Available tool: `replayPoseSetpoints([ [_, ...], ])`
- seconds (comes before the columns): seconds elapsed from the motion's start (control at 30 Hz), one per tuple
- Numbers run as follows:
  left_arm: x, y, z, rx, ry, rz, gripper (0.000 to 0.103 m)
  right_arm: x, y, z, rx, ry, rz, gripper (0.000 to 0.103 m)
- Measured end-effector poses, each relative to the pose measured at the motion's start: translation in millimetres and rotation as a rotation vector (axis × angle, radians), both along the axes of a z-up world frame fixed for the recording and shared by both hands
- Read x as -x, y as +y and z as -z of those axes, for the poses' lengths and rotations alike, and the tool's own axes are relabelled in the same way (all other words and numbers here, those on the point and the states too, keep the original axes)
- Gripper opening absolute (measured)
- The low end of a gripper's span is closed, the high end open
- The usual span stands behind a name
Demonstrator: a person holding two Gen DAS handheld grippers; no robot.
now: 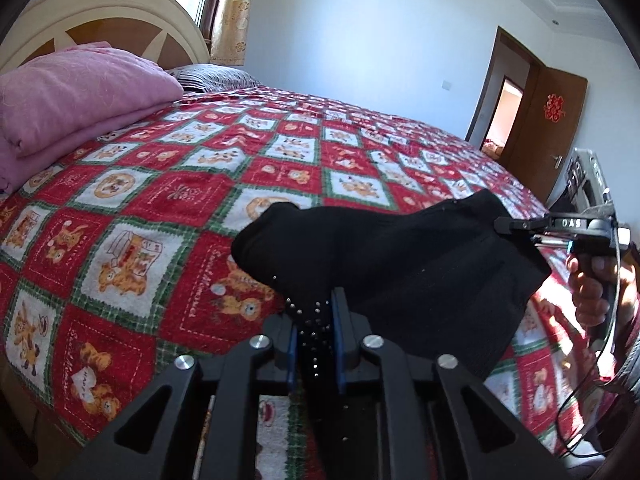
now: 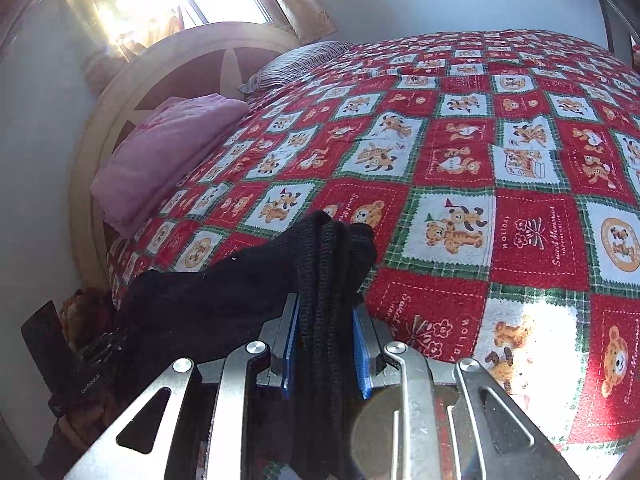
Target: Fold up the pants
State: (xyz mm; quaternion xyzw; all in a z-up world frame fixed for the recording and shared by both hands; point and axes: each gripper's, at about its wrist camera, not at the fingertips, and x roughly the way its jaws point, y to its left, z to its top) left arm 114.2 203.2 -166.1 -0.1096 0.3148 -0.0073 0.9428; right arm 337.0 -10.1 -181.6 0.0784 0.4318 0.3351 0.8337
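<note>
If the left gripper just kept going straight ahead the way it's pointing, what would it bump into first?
The left gripper is shut on the black pants, so that cloth is already bunched directly ahead. Past it, the line probably meets the red patchwork bedspread, though depth is hard to judge in this fisheye view.

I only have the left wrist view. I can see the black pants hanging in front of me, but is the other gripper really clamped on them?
Observer: Yes. In the right wrist view the right gripper has a thick bunch of the pants pinched between its blue pads.
Operator: Is it holding one layer?
Observer: No, several ribbed folds stand bunched above its jaws.
Operator: Where does the cloth go from there?
Observer: It stretches toward the left gripper, low at that view's left edge.
Operator: Anything on the bed ahead of it?
Observer: Only patterned bedspread in front; the pink blanket lies off by the headboard.
</note>
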Motion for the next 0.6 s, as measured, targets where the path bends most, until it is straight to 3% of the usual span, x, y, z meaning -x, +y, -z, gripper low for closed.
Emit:
replayPoseSetpoints([
  [0.13,-2.3,1.9,10.6,-0.043,0.032,-0.023,0.05,-7.9,-1.5,12.6,0.008,0.037,0.012,0.028],
  [0.17,-1.7,3.8,12.7,-0.043,0.031,-0.03,0.057,-10.5,-2.5,16.8,0.016,0.044,0.025,0.033],
  [0.27,-1.1,10.2,16.8,-0.025,0.043,-0.043,0.069,-13.9,-9.3,25.0,0.017,0.055,0.059,0.044],
  [0.37,2.1,13.0,15.1,-0.03,0.048,-0.064,0.073,-8.4,-23.6,19.5,0.024,0.018,0.125,0.053],
  [0.53,9.2,6.9,5.3,-0.056,0.053,-0.075,0.074,9.9,-58.4,1.6,0.021,-0.017,0.23,0.054],
  [0.6,13.0,2.5,-2.0,-0.064,0.043,-0.075,0.078,20.3,-69.8,-5.1,0.015,-0.032,0.241,0.059],
])
